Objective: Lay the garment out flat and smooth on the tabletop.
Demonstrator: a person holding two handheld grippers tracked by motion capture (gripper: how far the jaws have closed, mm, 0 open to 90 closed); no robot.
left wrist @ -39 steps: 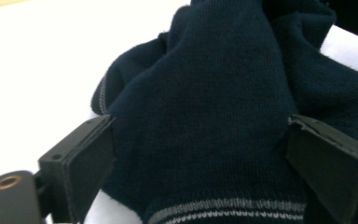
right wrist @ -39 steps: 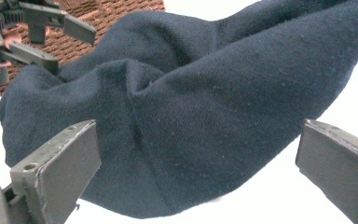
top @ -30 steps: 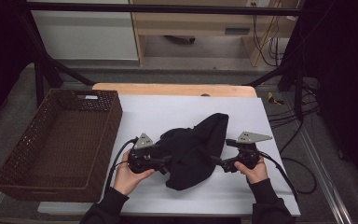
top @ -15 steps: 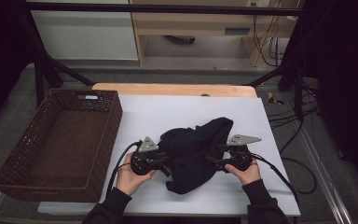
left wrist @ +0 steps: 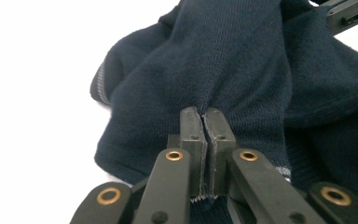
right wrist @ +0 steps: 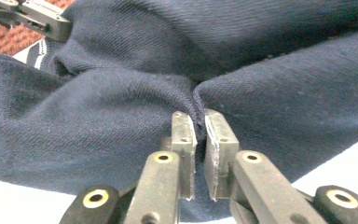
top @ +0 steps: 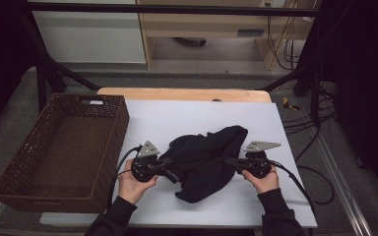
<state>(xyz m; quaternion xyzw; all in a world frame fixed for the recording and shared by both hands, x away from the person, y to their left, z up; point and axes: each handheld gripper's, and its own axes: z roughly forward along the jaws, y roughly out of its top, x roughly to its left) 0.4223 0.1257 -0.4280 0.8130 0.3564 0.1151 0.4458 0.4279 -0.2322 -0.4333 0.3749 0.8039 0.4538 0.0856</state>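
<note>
White sheeting covers the table (top: 275,147), with a dark brown woven wicker basket (top: 59,152) standing at its left edge and cabinets and cables beyond. We find a crumpled dark navy knitted garment (top: 206,160) lying on the sheet near the person's side, between the two tools and apart from the basket. We note that the left gripper (top: 170,167) has just been closing and now pinches a fold of the cloth, its jaws pressed together with a hemmed edge caught between the pads in the left gripper view (left wrist: 207,140). The right gripper (top: 231,163) has likewise just been closing; in the right gripper view (right wrist: 199,135) a ridge of fabric sits nipped between its pads. We judge the step in hand to be securing both sides of the garment ahead of a lift or spread. To do it well, we advise confirming that each pinch holds a full fold rather than a thin edge, raising both hands evenly, and drawing them apart gently so neither grip slips. The garment touches both tools at their tips, its bulk bunched between them.
</note>
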